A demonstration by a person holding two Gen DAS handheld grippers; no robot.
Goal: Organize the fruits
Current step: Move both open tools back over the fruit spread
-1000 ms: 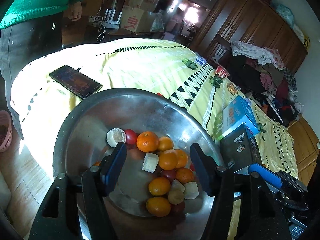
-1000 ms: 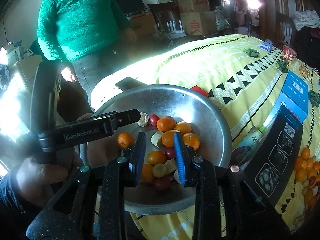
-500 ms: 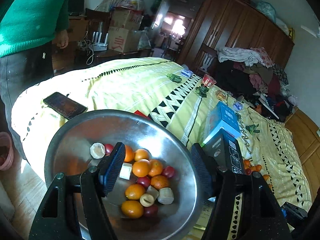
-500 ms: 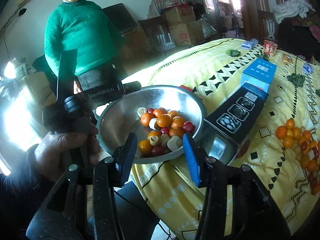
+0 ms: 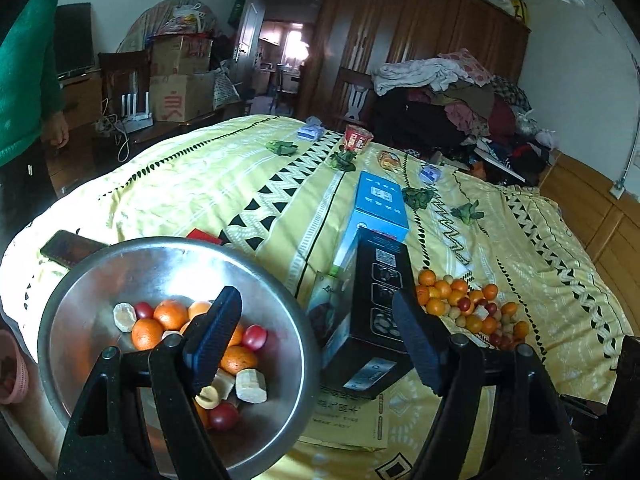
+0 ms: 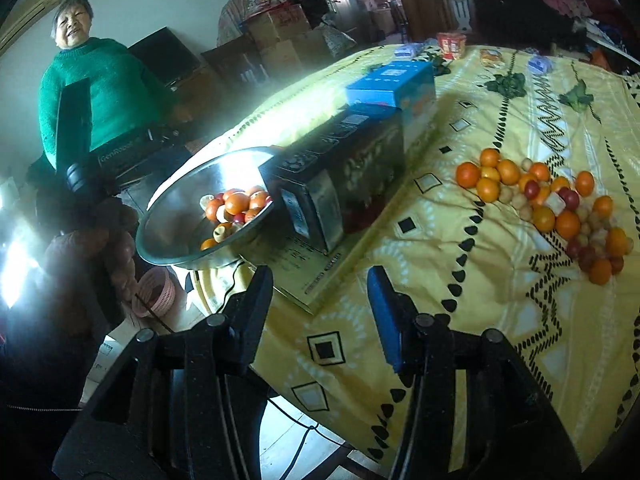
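A steel bowl sat at the near edge of the bed, holding oranges, small red fruits and pale cut chunks. A second heap of loose fruit lay on the yellow patterned bedspread, well apart from the bowl, with a black box and a blue box lying between them. The left gripper hung over the bowl's right rim with its jaws wide apart and empty; the right gripper hovered off the bed's edge, jaws also spread and holding nothing. A dark phone lay behind the bowl. Small green sprigs and a red cup dotted the far bedspread. Beyond stood a brown wardrobe, a clothes pile, cardboard cartons and a woman in a green sweater
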